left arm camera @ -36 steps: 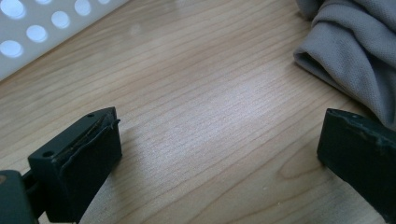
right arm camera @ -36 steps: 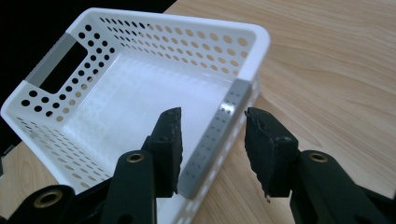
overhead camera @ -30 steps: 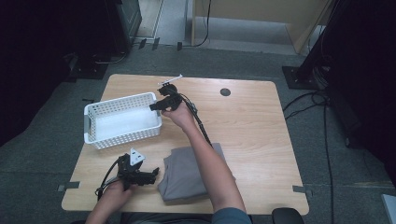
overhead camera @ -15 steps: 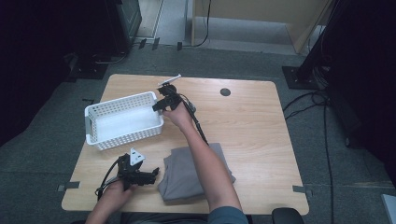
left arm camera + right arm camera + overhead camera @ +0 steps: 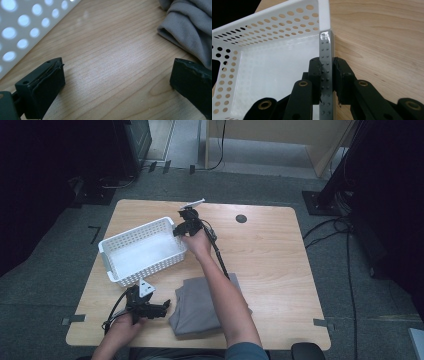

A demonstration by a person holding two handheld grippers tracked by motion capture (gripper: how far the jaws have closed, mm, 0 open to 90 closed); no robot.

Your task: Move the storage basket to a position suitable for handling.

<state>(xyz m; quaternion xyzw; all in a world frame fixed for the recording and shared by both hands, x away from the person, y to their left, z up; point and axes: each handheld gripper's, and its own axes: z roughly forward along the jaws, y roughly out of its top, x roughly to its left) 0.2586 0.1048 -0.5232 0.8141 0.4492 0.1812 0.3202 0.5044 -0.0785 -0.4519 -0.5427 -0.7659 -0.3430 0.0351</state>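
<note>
A white perforated basket [image 5: 120, 242] stands on the left half of the wooden table, empty inside. My right gripper [image 5: 179, 228] is shut on the basket's right-hand rim [image 5: 326, 50], one jaw inside the wall and one outside. A folded grey cloth [image 5: 195, 307] lies near the front edge, under the right forearm. My left gripper [image 5: 165, 307] rests low on the table just left of the cloth, open, with bare wood between its jaws; the grey cloth [image 5: 190, 27] shows at the upper right of the left gripper view and the basket wall [image 5: 20, 30] at upper left.
A round black cable hole [image 5: 241, 218] sits in the table toward the back. Cables trail from both grippers. The right half of the table [image 5: 280, 265] is bare wood. Dark stands and cables surround the table on the floor.
The basket has shifted slightly toward the right and front with my right gripper shut on its rim. The left gripper has stayed where it was.
</note>
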